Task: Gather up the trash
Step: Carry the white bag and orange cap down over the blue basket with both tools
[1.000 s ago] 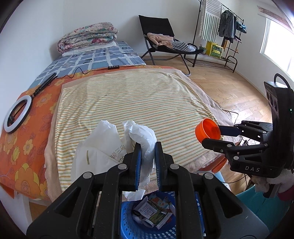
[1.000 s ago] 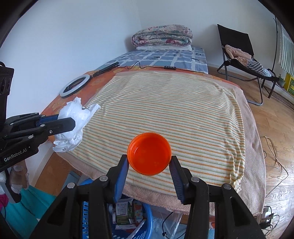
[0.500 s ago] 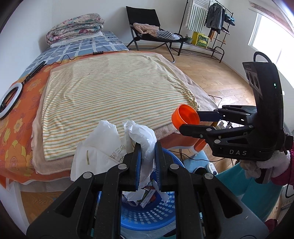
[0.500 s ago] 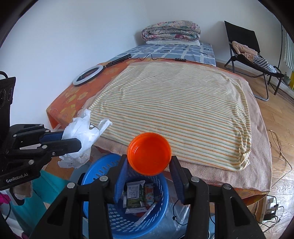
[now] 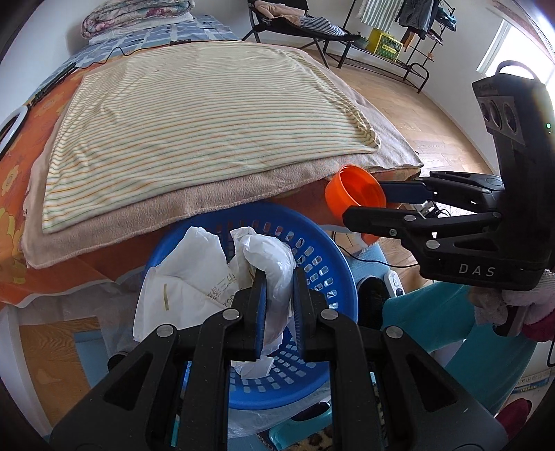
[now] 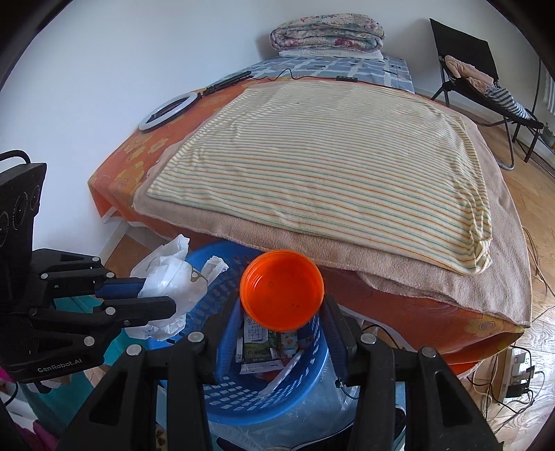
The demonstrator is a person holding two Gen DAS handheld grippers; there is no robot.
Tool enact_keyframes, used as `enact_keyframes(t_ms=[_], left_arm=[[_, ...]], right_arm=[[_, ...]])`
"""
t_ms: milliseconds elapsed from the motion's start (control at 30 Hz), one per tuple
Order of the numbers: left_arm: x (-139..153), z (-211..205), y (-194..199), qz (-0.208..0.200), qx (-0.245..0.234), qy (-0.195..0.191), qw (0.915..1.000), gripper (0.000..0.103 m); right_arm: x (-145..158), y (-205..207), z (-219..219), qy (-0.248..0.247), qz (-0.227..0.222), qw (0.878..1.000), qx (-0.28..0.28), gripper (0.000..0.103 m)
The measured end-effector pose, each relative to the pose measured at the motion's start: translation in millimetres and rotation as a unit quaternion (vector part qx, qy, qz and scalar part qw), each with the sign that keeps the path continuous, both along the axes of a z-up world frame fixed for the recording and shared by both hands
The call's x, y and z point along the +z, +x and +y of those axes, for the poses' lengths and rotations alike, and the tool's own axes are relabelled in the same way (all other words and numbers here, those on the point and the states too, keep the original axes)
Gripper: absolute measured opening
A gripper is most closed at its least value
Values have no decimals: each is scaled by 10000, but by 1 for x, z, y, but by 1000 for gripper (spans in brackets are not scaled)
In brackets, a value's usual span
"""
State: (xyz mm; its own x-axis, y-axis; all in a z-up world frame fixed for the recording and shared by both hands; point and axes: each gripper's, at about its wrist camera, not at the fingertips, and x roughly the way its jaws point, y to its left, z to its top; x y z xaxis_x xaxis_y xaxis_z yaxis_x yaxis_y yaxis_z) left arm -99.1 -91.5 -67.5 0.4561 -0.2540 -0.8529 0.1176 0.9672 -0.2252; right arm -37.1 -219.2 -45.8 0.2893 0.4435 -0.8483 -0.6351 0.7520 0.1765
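My left gripper [image 5: 279,281] is shut on a crumpled white plastic bag [image 5: 194,274], which hangs over the blue perforated basket [image 5: 322,256]. In the right wrist view the left gripper [image 6: 156,296] holds the white bag [image 6: 166,274] above the basket's left rim. My right gripper [image 6: 282,307] is shut on an orange plastic lid [image 6: 281,289], held open side toward the camera above the blue basket [image 6: 263,399]. From the left view the right gripper [image 5: 381,199] and orange lid [image 5: 353,194] sit just beyond the basket's right rim. Paper packets [image 6: 256,347] lie inside the basket.
The bed with a striped blanket [image 6: 329,166] over a pink towel [image 6: 399,256] stands right behind the basket. A ring light [image 6: 166,112] lies at the bed's left edge. A folding chair [image 6: 478,79] and a clothes rack [image 5: 409,27] stand on the wooden floor.
Both grippers have come down off the bed edge with their loads and now hang over the blue basket, which fills more of each view.
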Motion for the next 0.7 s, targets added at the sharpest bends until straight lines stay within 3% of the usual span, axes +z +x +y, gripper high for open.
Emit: enact_keyframes(t_ms=[367,700], left_arm=[[-34,16,7,402,311,35,9987,12],[-44,30,14,576,541,-66,9968,12]], right_arm=[[-29,-8,8,-144,323,9993,149,47],[-51,-9,13,-91,800,9966,166,47]])
